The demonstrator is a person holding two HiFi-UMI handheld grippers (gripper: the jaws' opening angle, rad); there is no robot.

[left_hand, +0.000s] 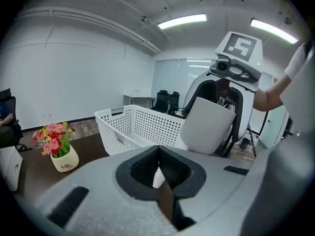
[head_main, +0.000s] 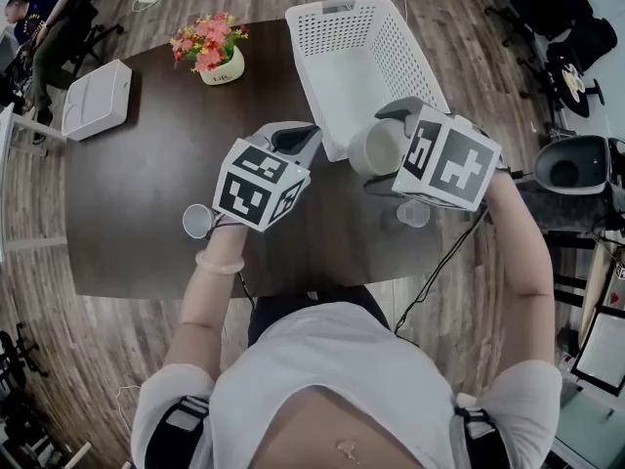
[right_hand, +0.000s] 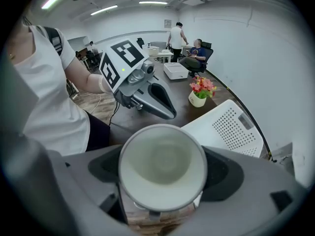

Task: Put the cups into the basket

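Jaws of the right gripper (right_hand: 162, 181) clamp a white cup (right_hand: 160, 159) at the basket (head_main: 305, 76) near rim. Left gripper (left_hand: 158, 173) sits closed, empty. Two spare cups (head_main: 198, 221) stand on the open table (head_main: 137, 213).

A dark counter (head_main: 137, 213) stood on a wood floor (head_main: 59, 340), and near its far edge sat a cream pot (head_main: 223, 68) of pink and red flowers (head_main: 207, 39). A flat white box (head_main: 96, 99) lay at the counter's far left corner, well apart from the pot. A person (head_main: 37, 22) sat beyond that corner, black chairs (head_main: 571, 13) stood at the far right, and a black cable (head_main: 444, 262) hung off the near right edge.
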